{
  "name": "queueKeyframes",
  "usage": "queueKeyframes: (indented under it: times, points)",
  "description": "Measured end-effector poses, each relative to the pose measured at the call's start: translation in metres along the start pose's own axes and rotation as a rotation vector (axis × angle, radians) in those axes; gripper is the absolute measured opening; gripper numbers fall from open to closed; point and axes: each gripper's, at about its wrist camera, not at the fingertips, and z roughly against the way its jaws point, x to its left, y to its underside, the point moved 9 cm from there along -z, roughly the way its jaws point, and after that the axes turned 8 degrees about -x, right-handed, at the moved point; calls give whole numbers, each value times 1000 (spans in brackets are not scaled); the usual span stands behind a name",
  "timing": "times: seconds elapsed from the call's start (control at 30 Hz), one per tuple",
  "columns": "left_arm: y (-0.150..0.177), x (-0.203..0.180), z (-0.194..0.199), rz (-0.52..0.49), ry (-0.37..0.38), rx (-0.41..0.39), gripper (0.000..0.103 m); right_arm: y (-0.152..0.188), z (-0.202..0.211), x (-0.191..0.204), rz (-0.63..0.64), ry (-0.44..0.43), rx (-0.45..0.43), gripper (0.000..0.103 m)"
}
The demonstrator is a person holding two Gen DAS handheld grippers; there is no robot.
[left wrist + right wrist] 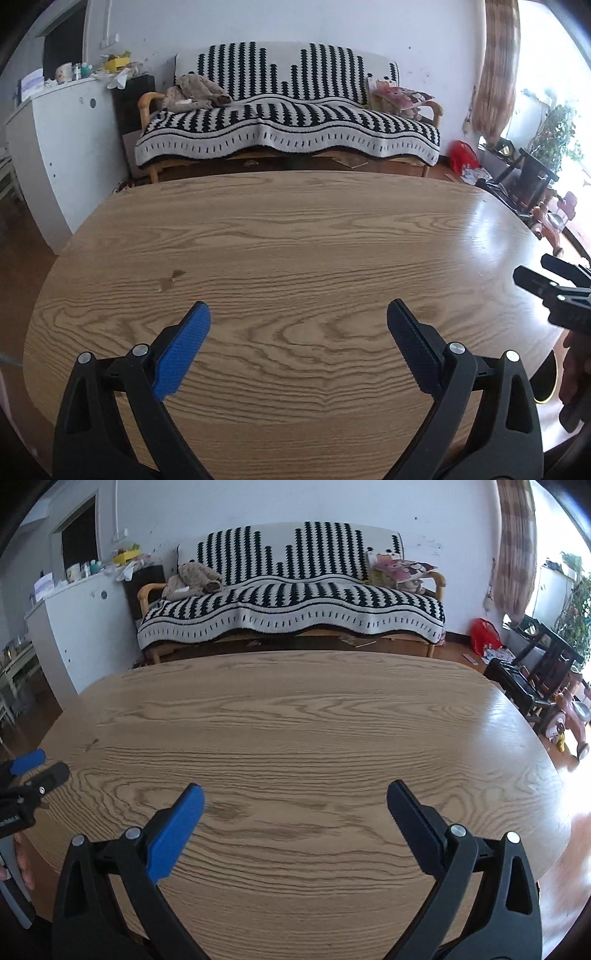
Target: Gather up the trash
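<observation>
From the left wrist view, your left gripper point(298, 314) hangs over the near part of the wooden worktop point(295, 236) with its fingers point(184, 343) spread wide apart and nothing between them. No trash shows on the wood here, only a small pale mark point(171, 278) off to the left of the grain. The right gripper point(546, 284) pokes in at the right edge, also over the worktop. Possible trash lies off the worktop: scraps of paper on the floor by a red bag point(463, 157), well beyond the far edge.

From the right wrist view, your right gripper point(295, 794) sits likewise, fingers point(177, 827) wide apart and empty, the worktop bare ahead of it up to the sofa point(291, 602). The same red bag and the litter beside it show at the far right.

By my reading, you are either at the very start or finished with the worktop; nothing is in hand. Your next move calls for finding a piece first, probably by turning toward the floor litter on the right.
</observation>
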Motion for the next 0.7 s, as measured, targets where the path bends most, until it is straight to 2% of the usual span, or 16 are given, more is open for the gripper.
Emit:
queueKeyframes:
  times: [0.2, 0.7]
  points:
    - [5, 1, -13, 11, -10, 40, 93, 8, -8, 6, 1, -14, 28, 96]
    - [11, 11, -16, 29, -56, 63, 93, 12, -8, 8, 7, -23, 44, 96]
